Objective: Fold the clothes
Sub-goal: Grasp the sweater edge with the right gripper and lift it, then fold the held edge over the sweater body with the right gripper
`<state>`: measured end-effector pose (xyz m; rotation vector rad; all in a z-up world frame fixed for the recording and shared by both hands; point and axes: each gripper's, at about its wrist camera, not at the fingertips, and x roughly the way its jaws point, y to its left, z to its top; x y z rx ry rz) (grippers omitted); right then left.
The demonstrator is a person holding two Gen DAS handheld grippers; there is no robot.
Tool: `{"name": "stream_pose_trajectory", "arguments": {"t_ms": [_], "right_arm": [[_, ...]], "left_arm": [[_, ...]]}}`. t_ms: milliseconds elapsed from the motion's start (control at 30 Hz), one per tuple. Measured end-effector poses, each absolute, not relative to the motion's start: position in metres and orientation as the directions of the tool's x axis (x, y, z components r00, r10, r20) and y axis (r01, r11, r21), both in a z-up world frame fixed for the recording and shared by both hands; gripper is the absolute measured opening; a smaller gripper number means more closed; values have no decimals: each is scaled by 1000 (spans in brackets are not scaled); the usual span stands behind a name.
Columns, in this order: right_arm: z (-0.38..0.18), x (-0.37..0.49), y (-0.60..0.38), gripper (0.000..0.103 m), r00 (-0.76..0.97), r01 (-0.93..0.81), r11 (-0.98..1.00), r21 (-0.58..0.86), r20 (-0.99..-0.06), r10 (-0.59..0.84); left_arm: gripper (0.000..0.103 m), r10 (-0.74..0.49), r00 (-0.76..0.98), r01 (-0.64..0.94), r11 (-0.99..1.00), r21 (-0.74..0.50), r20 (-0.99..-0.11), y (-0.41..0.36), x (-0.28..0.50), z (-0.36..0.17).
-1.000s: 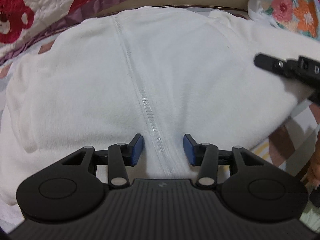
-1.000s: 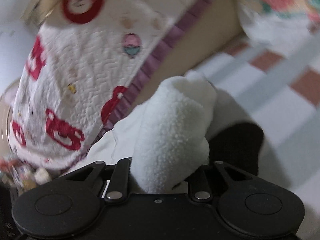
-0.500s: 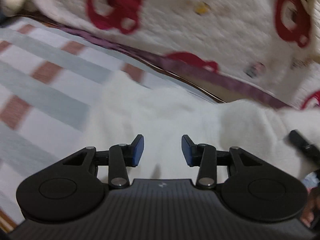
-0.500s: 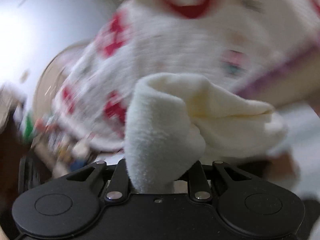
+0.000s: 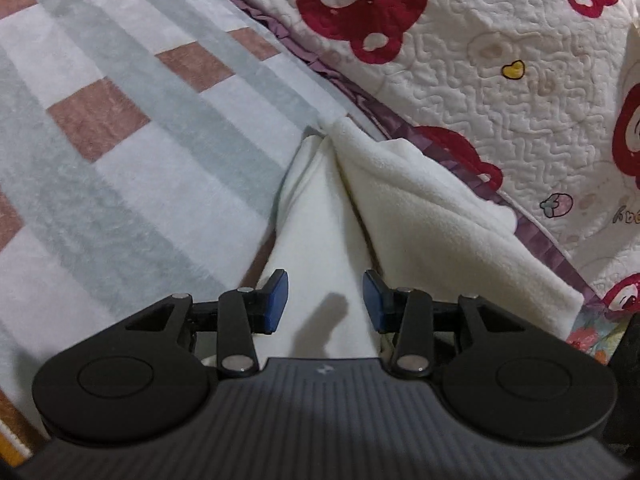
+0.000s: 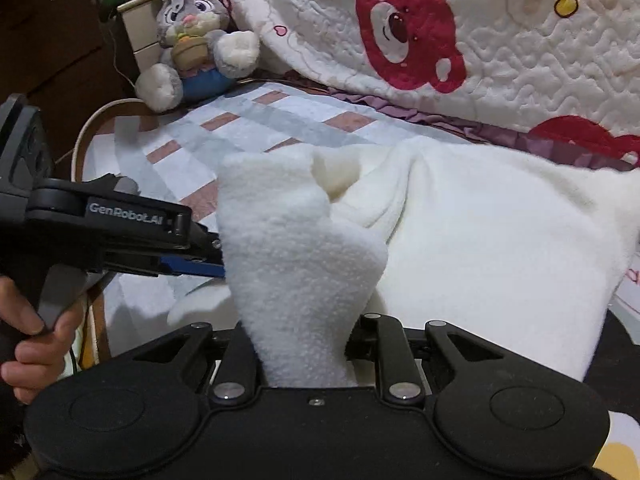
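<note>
The left gripper (image 5: 324, 300) reaches level over the checked bed blanket (image 5: 140, 140), jaws spread, with the white fleece garment (image 5: 400, 216) lying between and beneath them. The right gripper (image 6: 300, 344) holds its jaws pinched on a raised fold of that garment, which hides its fingertips. A hand (image 6: 36, 344) grips the left handle, cut off at the edge.

White fleece garment (image 5: 404, 208), plain, no print. Bedsheet (image 5: 132, 120) checked in pale grey-green, white and rust-brown squares. Quilt (image 5: 500, 60) cream with stitched squiggle pattern, red bear faces, a small yellow heart, purple ruffled edge. Left gripper (image 5: 324, 304) black with blue pads (image 5: 277, 300); right gripper (image 6: 304, 344) black. Plush rabbit (image 6: 196, 36) grey and white, blue bottom, pink ears.
</note>
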<state>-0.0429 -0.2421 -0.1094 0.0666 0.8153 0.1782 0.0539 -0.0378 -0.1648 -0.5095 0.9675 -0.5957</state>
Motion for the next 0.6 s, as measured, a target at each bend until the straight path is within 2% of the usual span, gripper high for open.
{"name": "stream_pose_trajectory", "arguments": {"t_ms": [233, 467, 533, 600], "right_arm": [[-109, -45, -238, 23, 679, -106, 989, 99, -719, 145], [-111, -49, -222, 26, 695, -112, 994, 7, -714, 83], [-110, -49, -210, 28, 692, -147, 986, -82, -721, 44], [-114, -50, -188, 31, 694, -227, 938, -263, -719, -33]], "left_arm": [[40, -658, 419, 231, 744, -627, -626, -44, 51, -176], [39, -662, 415, 192, 734, -651, -624, -36, 54, -179], [39, -663, 414, 181, 731, -658, -623, -34, 54, -180], [38, -665, 413, 170, 727, -665, -622, -32, 55, -181]]}}
